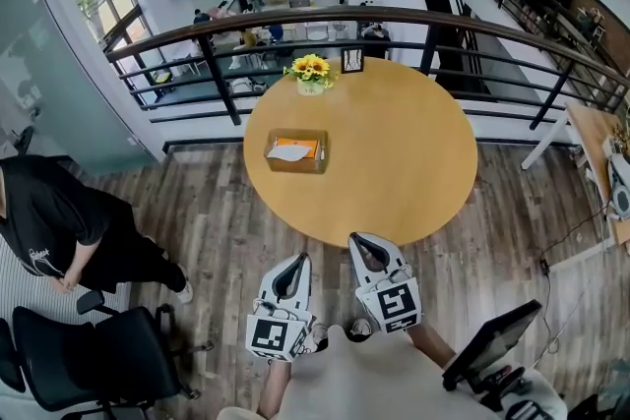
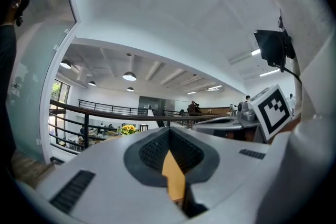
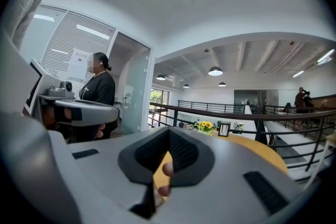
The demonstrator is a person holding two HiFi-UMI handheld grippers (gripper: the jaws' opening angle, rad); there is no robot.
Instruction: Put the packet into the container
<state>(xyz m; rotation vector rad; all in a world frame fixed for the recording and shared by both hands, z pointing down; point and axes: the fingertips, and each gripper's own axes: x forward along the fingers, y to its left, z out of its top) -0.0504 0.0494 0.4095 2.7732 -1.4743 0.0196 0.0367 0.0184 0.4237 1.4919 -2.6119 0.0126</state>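
Both tools hang low at the 6 o'clock edge of the round table (image 1: pixel 394 152), pulled in close to the person's body. That looks like a rest pose rather than a reach. The left gripper (image 1: pixel 298 263) has its jaws pressed together with nothing between them, and the right gripper (image 1: pixel 362 246) is closed and empty too.

The container (image 1: pixel 317 159) sits at about 9 o'clock from the table's centre. A pale packet (image 1: pixel 288 152) lies inside it over something orange, so I judge the placing is done.

Flowers (image 1: pixel 310 71) stand at 11 o'clock and a small picture frame (image 1: pixel 351 61) at 12 o'clock, both well clear of the work.

Neither gripper view shows the container; the jaws block it. What the orange item is cannot be told, and skin-coloured shapes in the slot of the right jaws may be fingers.
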